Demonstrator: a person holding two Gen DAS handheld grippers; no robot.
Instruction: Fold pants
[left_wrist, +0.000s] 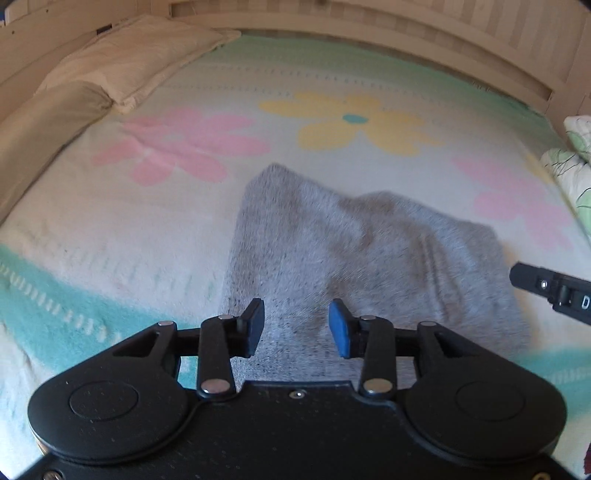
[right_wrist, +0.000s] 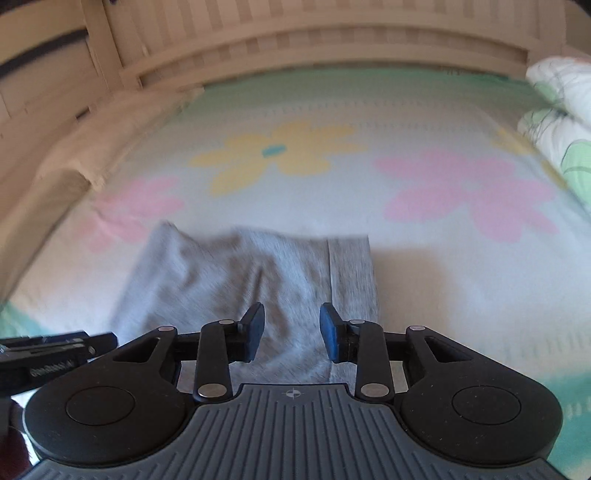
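Grey pants (left_wrist: 351, 258) lie folded in a compact bundle on the flowered blanket (left_wrist: 184, 221). In the right wrist view the pants (right_wrist: 229, 280) show a ribbed band (right_wrist: 351, 273) along their right edge. My left gripper (left_wrist: 296, 328) is open and empty, hovering over the near edge of the pants. My right gripper (right_wrist: 291, 332) is open and empty, also over the near edge. The right gripper's side shows at the right edge of the left wrist view (left_wrist: 554, 291). The left gripper shows at the left edge of the right wrist view (right_wrist: 55, 350).
Two beige pillows (left_wrist: 122, 66) lie at the far left by the wooden bed frame (left_wrist: 406, 33). A white and green patterned duvet (right_wrist: 561, 122) is bunched at the far right. The blanket (right_wrist: 461, 277) spreads wide around the pants.
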